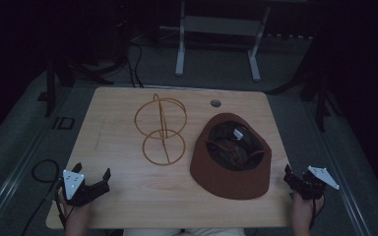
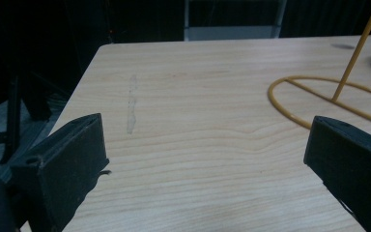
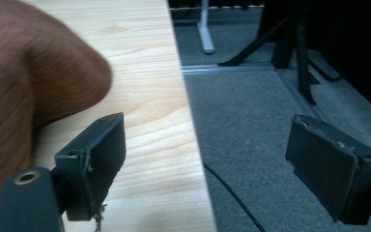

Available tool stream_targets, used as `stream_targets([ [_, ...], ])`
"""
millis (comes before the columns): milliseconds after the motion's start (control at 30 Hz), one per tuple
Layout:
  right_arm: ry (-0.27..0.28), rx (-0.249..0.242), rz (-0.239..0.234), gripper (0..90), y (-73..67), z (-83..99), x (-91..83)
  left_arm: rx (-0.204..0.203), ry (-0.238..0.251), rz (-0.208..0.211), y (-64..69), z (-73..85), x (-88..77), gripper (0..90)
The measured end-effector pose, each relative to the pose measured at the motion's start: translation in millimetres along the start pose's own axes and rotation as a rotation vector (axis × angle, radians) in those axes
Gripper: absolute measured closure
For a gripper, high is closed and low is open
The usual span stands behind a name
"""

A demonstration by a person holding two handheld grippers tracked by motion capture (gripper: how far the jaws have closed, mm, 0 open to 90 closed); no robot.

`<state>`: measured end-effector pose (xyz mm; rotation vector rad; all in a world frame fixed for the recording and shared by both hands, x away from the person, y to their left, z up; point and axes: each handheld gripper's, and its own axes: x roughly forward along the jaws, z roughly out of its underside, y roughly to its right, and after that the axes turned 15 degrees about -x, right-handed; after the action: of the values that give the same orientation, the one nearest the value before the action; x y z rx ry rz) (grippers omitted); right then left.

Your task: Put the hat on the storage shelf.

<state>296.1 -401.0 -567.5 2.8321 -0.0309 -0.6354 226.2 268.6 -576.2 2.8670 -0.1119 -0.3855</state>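
A brown cap (image 1: 231,157) lies upside down on the right half of the wooden table (image 1: 123,196), lining and label facing up. Left of it stands a yellow wire frame (image 1: 161,129) made of rings joined by a rod. My left gripper (image 1: 92,170) rests open at the front left corner with nothing between its jaws. In the left gripper view the open left gripper (image 2: 205,145) faces bare wood, with the wire frame (image 2: 290,104) ahead on the right. My right gripper (image 1: 295,173) is open at the table's right edge beside the cap. The right gripper (image 3: 207,145) straddles that edge, with the cap (image 3: 29,87) to its left.
A round cable hole (image 1: 215,103) sits near the table's far edge. Behind the table stands a white desk frame (image 1: 216,44). Black stands flank the table on grey carpet. A black cable (image 1: 44,169) loops on the floor at the left, another cable (image 3: 232,193) at the right.
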Motion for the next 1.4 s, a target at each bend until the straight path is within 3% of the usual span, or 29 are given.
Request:
stream_targets([
  [100, 0.007, -0.016, -0.015, 13.0, -0.9, 0.3, -1.1, 0.023, 0.002, -0.005, 2.2, 0.4, 0.2, 1.8],
  [200, -0.034, -0.025, -0.001, 13.6, -2.0, -0.7, 0.8, 0.029, 0.011, -0.015, 4.2, -0.5, -0.5, 1.8],
  [267, -0.064, -0.015, -0.022, 13.8, -2.0, -2.0, 0.1, 0.02, 0.03, 0.006, 5.8, -1.6, -2.6, 1.8],
  [400, -0.075, -0.005, -0.052, 14.0, -0.4, -8.8, -2.9, 0.027, 0.04, 0.032, 11.2, -2.5, -5.7, 1.8],
  [500, -0.067, -0.023, -0.087, 14.0, 0.7, -29.1, -11.1, 0.011, 0.014, 0.044, 14.1, -2.4, -6.0, 1.8],
  [700, -0.057, -0.049, -0.122, 13.8, -0.3, -56.6, -16.6, 0.039, -0.024, 0.061, 20.8, -0.2, -4.4, 1.8],
  [733, -0.048, -0.06, -0.144, 13.8, -1.5, -70.3, -17.3, 0.029, -0.036, 0.074, 22.4, 0.0, -4.7, 1.8],
  [933, -0.037, -0.09, -0.187, 13.8, -7.7, -91.4, -14.3, 0.055, -0.048, 0.07, 25.6, 1.1, -5.0, 1.9],
  [967, -0.047, -0.154, -0.193, 14.0, -17.2, -103.1, -9.2, 0.053, -0.055, 0.073, 26.4, 1.0, -5.0, 1.9],
  [1000, -0.055, -0.171, -0.198, 14.0, -21.3, -106.8, -6.8, 0.048, -0.062, 0.077, 27.0, 0.9, -5.1, 1.9],
  [1067, -0.064, -0.18, -0.211, 14.0, -24.5, -109.4, -4.4, 0.048, -0.069, 0.083, 27.6, 1.0, -4.9, 1.9],
  [1100, -0.089, -0.202, -0.241, 14.0, -33.9, -115.4, 3.8, 0.056, -0.073, 0.083, 28.7, 1.3, -4.8, 1.9],
  [1200, -0.128, -0.212, -0.27, 14.0, -45.0, -119.8, 14.9, 0.06, -0.078, 0.087, 29.4, 1.6, -4.9, 1.9],
  [1400, -0.187, -0.257, -0.323, 10.5, -67.3, -119.4, 34.9, 0.059, -0.084, 0.091, 29.9, 1.8, -5.1, 1.9],
])
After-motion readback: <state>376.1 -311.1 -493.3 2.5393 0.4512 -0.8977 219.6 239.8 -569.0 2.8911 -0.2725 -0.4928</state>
